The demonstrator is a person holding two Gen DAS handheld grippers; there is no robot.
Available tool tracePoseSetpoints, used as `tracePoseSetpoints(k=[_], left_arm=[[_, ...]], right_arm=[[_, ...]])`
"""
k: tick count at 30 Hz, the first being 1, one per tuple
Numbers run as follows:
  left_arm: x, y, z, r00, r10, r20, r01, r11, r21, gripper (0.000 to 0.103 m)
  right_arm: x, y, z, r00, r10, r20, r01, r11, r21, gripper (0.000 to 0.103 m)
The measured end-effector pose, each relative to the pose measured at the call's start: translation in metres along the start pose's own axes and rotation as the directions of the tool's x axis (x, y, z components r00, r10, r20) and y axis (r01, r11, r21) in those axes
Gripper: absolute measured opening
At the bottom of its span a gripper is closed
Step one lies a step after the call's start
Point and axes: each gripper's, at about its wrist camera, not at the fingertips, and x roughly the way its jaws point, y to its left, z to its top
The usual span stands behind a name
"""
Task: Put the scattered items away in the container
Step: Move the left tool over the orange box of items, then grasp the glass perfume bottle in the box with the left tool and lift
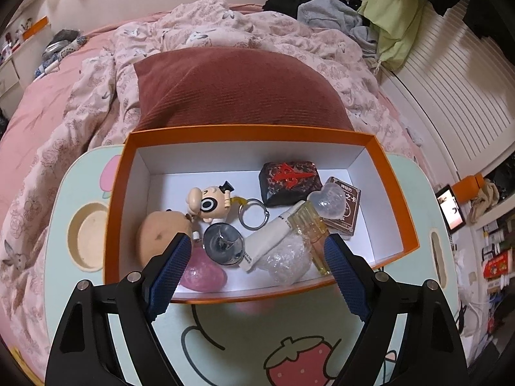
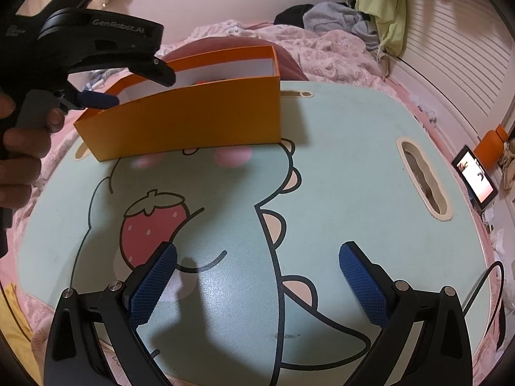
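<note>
The left claw [image 1: 256,254] hangs over the near edge of the orange cardboard box with a white inside [image 1: 400,193], its blue ribbed pads spread wide with nothing pinched between them. The box stands on the far part of the pale green tabletop printed with a cartoon dinosaur and a strawberry [image 2: 338,177], which rests on a bed with pink flowered bedding [image 1: 64,135].

Inside the box, toward its left wall, lie a tan rounded plush toy [image 1: 161,234] and a pink translucent lump [image 1: 202,275]. Near the middle are a cartoon figure keychain with a metal ring [image 1: 210,204], a round clear glass piece [image 1: 223,244], a white tube [image 1: 276,234] and a crinkled clear plastic wad [image 1: 286,260]. Toward the right wall sit a dark block with a red mark [image 1: 289,181], a clear heart-shaped piece [image 1: 330,202], a brown card box [image 1: 346,212] and a yellowish clear bottle [image 1: 313,238].

The right claw [image 2: 257,254] is likewise spread and empty above the bare near half of the tabletop. In its view a hand [image 2: 19,160] grips the left tool at the box's left end.
</note>
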Motion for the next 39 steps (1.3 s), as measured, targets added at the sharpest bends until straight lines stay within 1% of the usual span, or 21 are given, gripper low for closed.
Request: tracePoseSetpoints(k=[3, 10, 13, 14, 15, 17, 20, 21, 23, 26, 28, 29, 31, 32, 33, 34, 36, 39], left_arm=[[0.001, 0.0, 0.002, 1.0, -0.019, -0.007, 0.019, 1.0, 0.001, 0.085], [0.007, -0.004, 0.01, 0.999, -0.03, -0.021, 0.031, 0.999, 0.043, 0.085], [0.007, -0.006, 0.016, 1.0, -0.022, -0.017, 0.023, 0.998, 0.055, 0.085], [0.007, -0.007, 0.019, 1.0, -0.023, -0.016, 0.024, 0.998, 0.057, 0.081], [0.008, -0.007, 0.02, 0.999, -0.025, -0.02, 0.026, 0.998, 0.059, 0.073], [0.012, -0.009, 0.023, 0.999, -0.022, -0.044, 0.025, 0.997, 0.066, 0.062], [0.022, -0.014, 0.025, 0.998, -0.005, -0.07, 0.01, 0.997, 0.076, 0.055], [0.026, -0.016, 0.025, 0.997, -0.005, -0.081, 0.012, 0.997, 0.08, 0.053], [0.035, -0.019, 0.025, 0.994, -0.01, -0.111, 0.018, 0.997, 0.071, 0.053], [0.044, -0.022, 0.027, 0.987, -0.068, -0.145, 0.072, 0.997, 0.023, 0.053], [0.048, -0.023, 0.026, 0.979, -0.115, -0.169, 0.114, 0.993, -0.018, 0.053], [0.05, -0.026, 0.025, 0.977, -0.115, -0.178, 0.113, 0.993, -0.025, 0.053], [0.052, -0.032, 0.024, 0.984, -0.06, -0.169, 0.062, 0.998, 0.007, 0.053], [0.053, -0.036, 0.023, 0.986, -0.028, -0.164, 0.032, 0.999, 0.025, 0.049], [0.054, -0.037, 0.023, 0.988, 0.007, -0.153, -0.002, 0.999, 0.037, 0.04], [0.055, -0.037, 0.023, 0.989, 0.036, -0.14, -0.03, 0.999, 0.039, 0.037], [0.055, -0.036, 0.024, 0.991, 0.047, -0.123, -0.044, 0.999, 0.027, 0.032], [0.054, -0.035, 0.025, 0.993, 0.044, -0.107, -0.039, 0.998, 0.05, 0.031]], right_arm=[[-0.002, 0.003, 0.001, 1.0, -0.006, 0.007, 0.006, 1.0, -0.016, 0.102], [0.0, 0.002, 0.002, 1.0, -0.006, 0.004, 0.006, 1.0, -0.022, 0.102], [0.002, 0.001, 0.001, 1.0, -0.006, -0.001, 0.006, 1.0, -0.022, 0.102], [0.002, 0.002, 0.002, 1.0, -0.007, -0.002, 0.007, 1.0, -0.024, 0.102], [0.002, 0.002, 0.001, 1.0, -0.008, -0.002, 0.008, 1.0, -0.026, 0.102], [0.003, 0.003, 0.001, 1.0, -0.01, -0.002, 0.01, 1.0, -0.029, 0.102], [0.003, 0.003, 0.001, 1.0, -0.009, -0.002, 0.009, 1.0, -0.028, 0.102], [0.003, 0.003, 0.001, 1.0, -0.009, -0.002, 0.009, 1.0, -0.028, 0.102], [0.004, 0.002, 0.001, 1.0, -0.009, -0.002, 0.009, 1.0, -0.029, 0.102], [0.004, 0.001, 0.002, 1.0, -0.009, -0.002, 0.009, 1.0, -0.029, 0.102], [0.004, 0.002, 0.002, 1.0, -0.009, -0.002, 0.009, 1.0, -0.028, 0.102], [0.004, 0.002, 0.002, 1.0, -0.009, -0.002, 0.009, 1.0, -0.028, 0.102], [0.004, 0.001, 0.002, 1.0, -0.009, -0.002, 0.009, 1.0, -0.029, 0.102], [0.004, 0.001, 0.002, 1.0, -0.008, -0.001, 0.008, 1.0, -0.028, 0.102], [0.004, 0.001, 0.002, 1.0, -0.008, -0.001, 0.008, 1.0, -0.027, 0.102], [0.005, 0.001, 0.002, 1.0, -0.008, -0.001, 0.008, 1.0, -0.026, 0.102], [0.004, 0.001, 0.002, 1.0, -0.007, 0.0, 0.007, 1.0, -0.023, 0.102], [0.004, 0.0, 0.002, 1.0, -0.005, 0.001, 0.005, 1.0, -0.018, 0.102]])
